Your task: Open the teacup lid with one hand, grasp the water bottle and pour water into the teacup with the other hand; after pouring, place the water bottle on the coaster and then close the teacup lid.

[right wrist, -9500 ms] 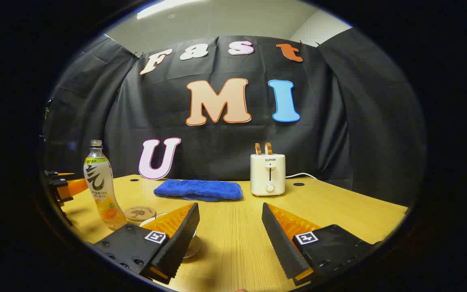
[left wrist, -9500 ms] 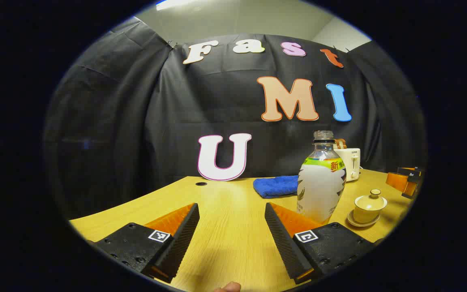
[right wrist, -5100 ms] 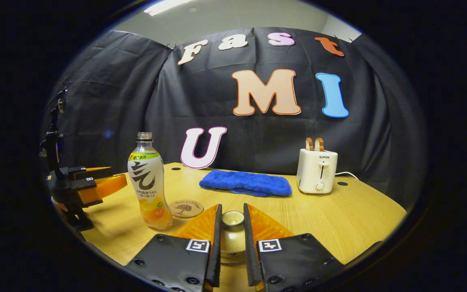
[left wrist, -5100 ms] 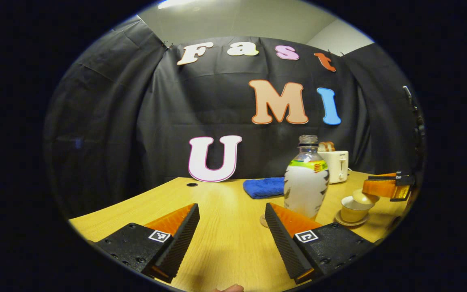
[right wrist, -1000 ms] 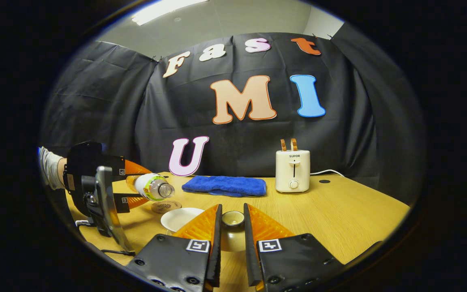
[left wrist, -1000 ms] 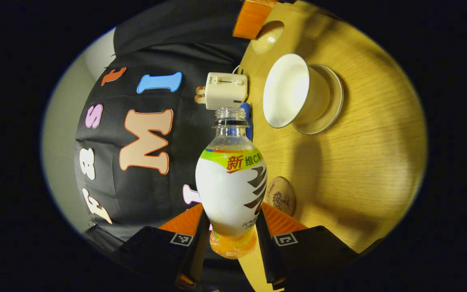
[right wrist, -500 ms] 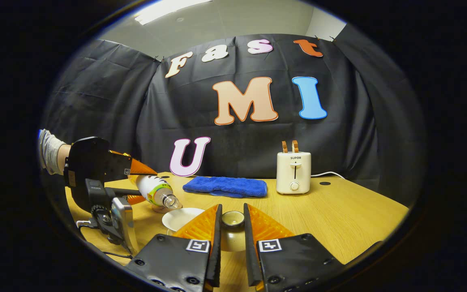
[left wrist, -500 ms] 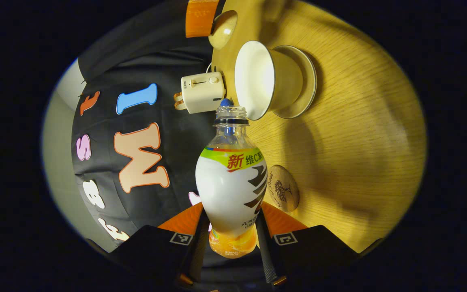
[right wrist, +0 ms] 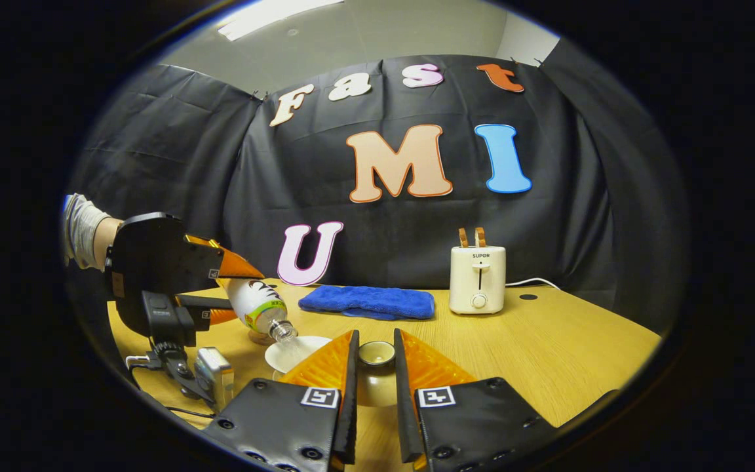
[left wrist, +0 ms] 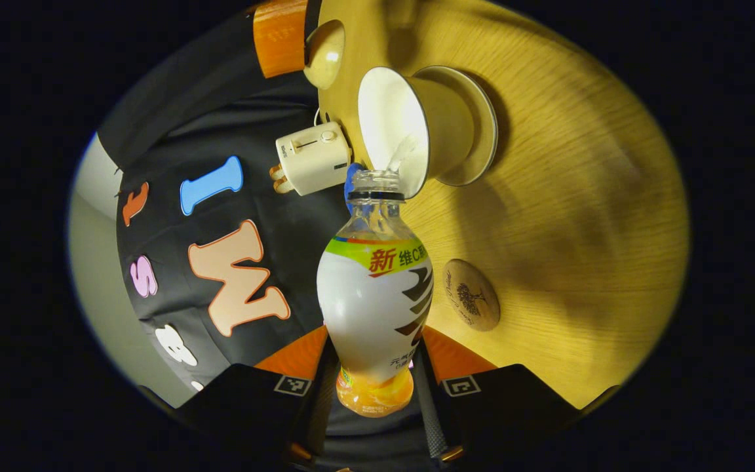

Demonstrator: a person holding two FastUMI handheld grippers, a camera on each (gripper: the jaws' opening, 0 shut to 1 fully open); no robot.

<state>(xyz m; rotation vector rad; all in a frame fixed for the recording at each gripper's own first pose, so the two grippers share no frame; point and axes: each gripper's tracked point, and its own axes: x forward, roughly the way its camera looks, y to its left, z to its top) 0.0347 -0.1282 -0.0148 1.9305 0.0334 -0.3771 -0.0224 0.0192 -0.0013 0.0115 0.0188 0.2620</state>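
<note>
**Bottle tipped over open cup, lid held off**

Left gripper (left wrist: 372,393): fingers closed on the lower body of the bottle (left wrist: 375,301), both sides pressing. Bottle uncapped, tilted mouth-down; in the right gripper view its mouth sits just over the rim of the cup (right wrist: 293,352). Water streams from the mouth into the cup (left wrist: 396,131), which stands on its saucer (left wrist: 482,134). Coaster (left wrist: 471,294) lies bare on the table (left wrist: 580,216), near the bottle.

Right gripper (right wrist: 373,367): fingers narrowed onto the lid (right wrist: 376,354), gripping its knob, just beside the cup. Farther back: blue cloth (right wrist: 367,302), toaster (right wrist: 477,278).
</note>
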